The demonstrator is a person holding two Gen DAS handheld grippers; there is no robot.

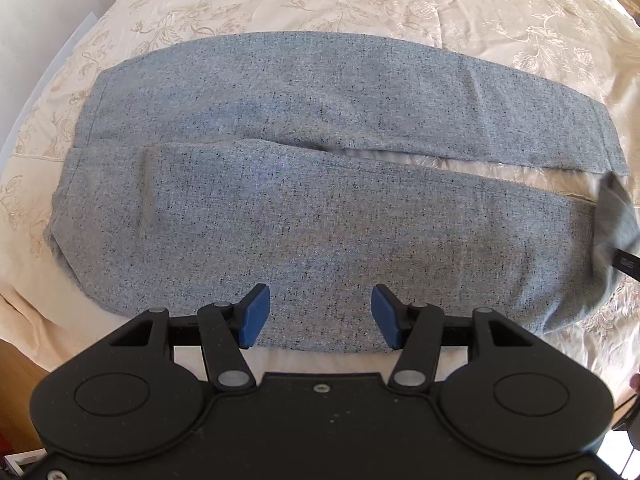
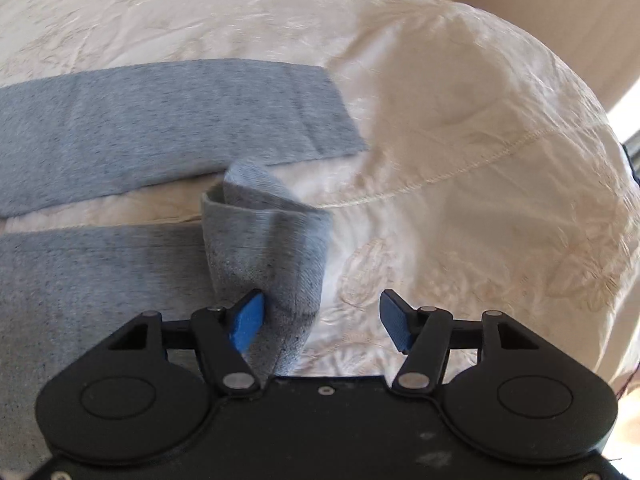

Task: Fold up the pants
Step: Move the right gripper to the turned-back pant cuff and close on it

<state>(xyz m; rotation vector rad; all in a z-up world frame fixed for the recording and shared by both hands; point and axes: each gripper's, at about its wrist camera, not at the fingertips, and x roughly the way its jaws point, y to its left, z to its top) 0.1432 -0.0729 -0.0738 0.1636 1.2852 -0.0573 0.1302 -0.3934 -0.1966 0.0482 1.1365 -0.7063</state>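
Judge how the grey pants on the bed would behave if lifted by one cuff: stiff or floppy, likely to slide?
Probably floppy: the near cuff of the grey pants already curls up and sags beside the open right gripper. The weave looks fairly thick, so the rest would likely trail. The bedspread looks smooth and a little shiny, so the cloth may slide.

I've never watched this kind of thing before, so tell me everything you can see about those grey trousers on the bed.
The trousers are a light grey-blue flecked, woven-looking cloth, lying flat on a cream floral bedspread. Both legs run side by side, parted by a narrow gap towards the hems. The far leg lies smooth; the near leg's hem is lifted and curled over. It rests against one finger of the right tool, whose jaws are open. The left tool is open above the near leg.
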